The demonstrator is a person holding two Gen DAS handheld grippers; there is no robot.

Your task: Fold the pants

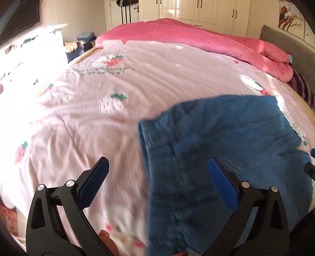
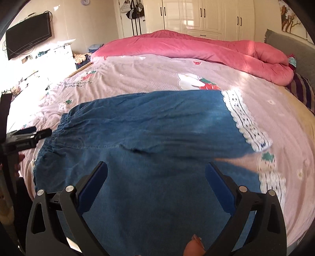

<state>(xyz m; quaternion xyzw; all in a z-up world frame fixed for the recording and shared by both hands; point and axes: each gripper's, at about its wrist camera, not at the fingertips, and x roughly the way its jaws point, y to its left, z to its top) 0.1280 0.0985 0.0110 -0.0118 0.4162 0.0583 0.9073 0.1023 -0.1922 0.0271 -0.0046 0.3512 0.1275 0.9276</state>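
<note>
A: where were the pants (image 2: 149, 126)?

B: flat on the bed, on the pink strawberry-print sheet (image 2: 137, 78). blue fabric, elastic waistband (image 2: 57, 135) toward the left in the R wrist view, white lace-trim hem (image 2: 244, 122) toward the right. a fold or seam line ran across the middle, blurry tho.

A: R gripper?

B: right gripper (image 2: 156, 171) was wide open, both blue pads clear, nothing between them. hovered over the near part of the pants; couldn't tell if it touched the cloth.

A: L?

B: left gripper (image 1: 157, 167) also spread wide, empty. waistband edge of the pants (image 1: 226, 137) sat between the fingers in its view, right finger over blue cloth, left finger over bare sheet. contact: can't tell, frame was motion-blurred. from the R cam the left gripper (image 2: 42, 133) showed at the left edge, just beside the waistband.

A: anything else on the bed?

B: pink quilt (image 2: 196, 47) bunched along the far side, well apart from the pants. gray headboard (image 2: 291, 47) at right. TV (image 2: 27, 41) on the left wall, white wardrobes (image 2: 206, 15) at the back.

A: hands visible?

B: bit of a finger (image 2: 194, 248) at the bottom of the R view, that's all.
</note>
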